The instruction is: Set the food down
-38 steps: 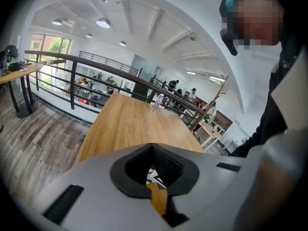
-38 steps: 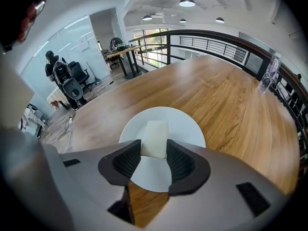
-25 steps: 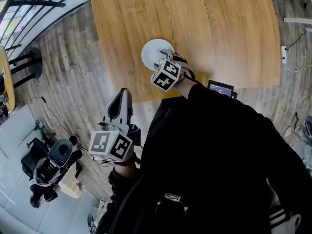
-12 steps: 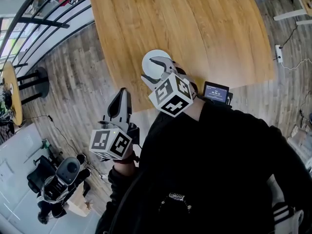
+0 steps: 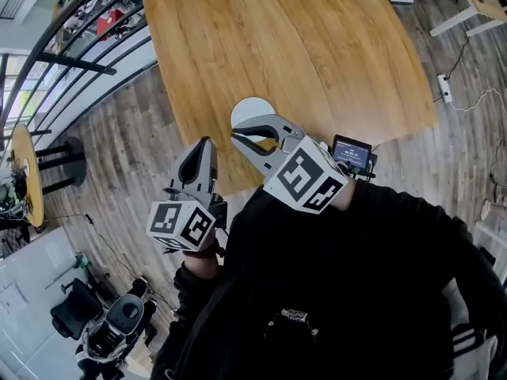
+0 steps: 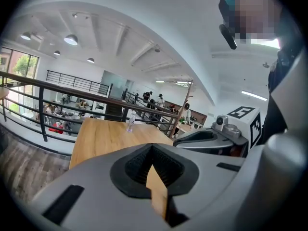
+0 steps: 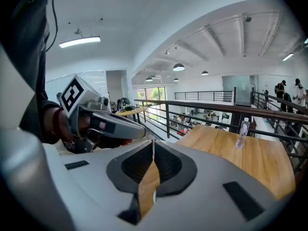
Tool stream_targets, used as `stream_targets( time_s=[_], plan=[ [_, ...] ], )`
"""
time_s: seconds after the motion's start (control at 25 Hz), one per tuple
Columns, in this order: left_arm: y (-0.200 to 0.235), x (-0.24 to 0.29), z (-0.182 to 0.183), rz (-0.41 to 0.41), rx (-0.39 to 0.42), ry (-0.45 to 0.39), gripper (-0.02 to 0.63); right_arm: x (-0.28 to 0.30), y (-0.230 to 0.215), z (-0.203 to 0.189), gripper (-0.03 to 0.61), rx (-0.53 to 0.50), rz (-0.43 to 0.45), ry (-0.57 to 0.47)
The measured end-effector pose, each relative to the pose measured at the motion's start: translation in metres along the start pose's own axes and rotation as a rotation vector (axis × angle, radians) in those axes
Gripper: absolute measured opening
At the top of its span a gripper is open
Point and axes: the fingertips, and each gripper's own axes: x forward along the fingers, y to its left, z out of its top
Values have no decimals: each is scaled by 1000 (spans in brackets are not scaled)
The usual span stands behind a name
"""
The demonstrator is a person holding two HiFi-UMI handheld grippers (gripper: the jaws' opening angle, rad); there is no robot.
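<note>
Looking down in the head view, a white plate [image 5: 249,108] sits on the wooden table [image 5: 333,46] at its near edge, toward the left corner; whether food lies on it cannot be told. The right gripper [image 5: 235,135] shows over the plate's near rim, its 2 jaws bowed apart in the middle and meeting at the tips. The left gripper [image 5: 204,144] hangs to its left, off the table and above the plank floor [image 5: 111,149], jaws together. A small screen [image 5: 351,152] shows just right of the right gripper.

Left gripper view: the 2 jaws touch at their tips with nothing between them. Beyond them lies the table, with a clear bottle [image 6: 129,122] standing at its far edge (a railing [image 6: 57,88] runs behind it). The right gripper lies across the right side.

Right gripper view: the jaws have just been closing and now meet, with nothing between them. The left gripper shows at the left, and the bottle stands far right on the table.
</note>
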Motion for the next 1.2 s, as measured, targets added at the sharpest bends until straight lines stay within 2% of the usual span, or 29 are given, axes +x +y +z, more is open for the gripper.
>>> stream_targets(
  time_s=[0.2, 0.36, 0.6, 0.76, 0.88, 0.96, 1.08, 1.2],
  plan=[
    [-4, 7, 3, -53, 22, 3, -3, -8, 17, -1, 18, -23, 53, -15],
    [-11, 10, 2, -108, 31, 4, -3, -13, 33, -6, 18, -107, 76, 10],
    [4, 8, -11, -122, -53, 29, -3, -13, 47, -1, 17, -191, 98, -12],
    [25, 13, -41, -116, -72, 100, -3, -9, 51, -8, 17, -237, 96, 10],
    [22, 12, -80, -125, -71, 186, -3, -13, 60, -12, 17, -252, 99, 24],
    [17, 11, -97, -127, -69, 211, -3, -16, 63, -16, 17, -257, 96, 35],
    [3, 8, -96, -137, -7, 171, -3, -20, 64, -20, 17, -252, 93, 41],
    [-22, 10, -93, -231, 88, 166, -3, -24, 65, -26, 17, -232, 96, 46]
  ],
)
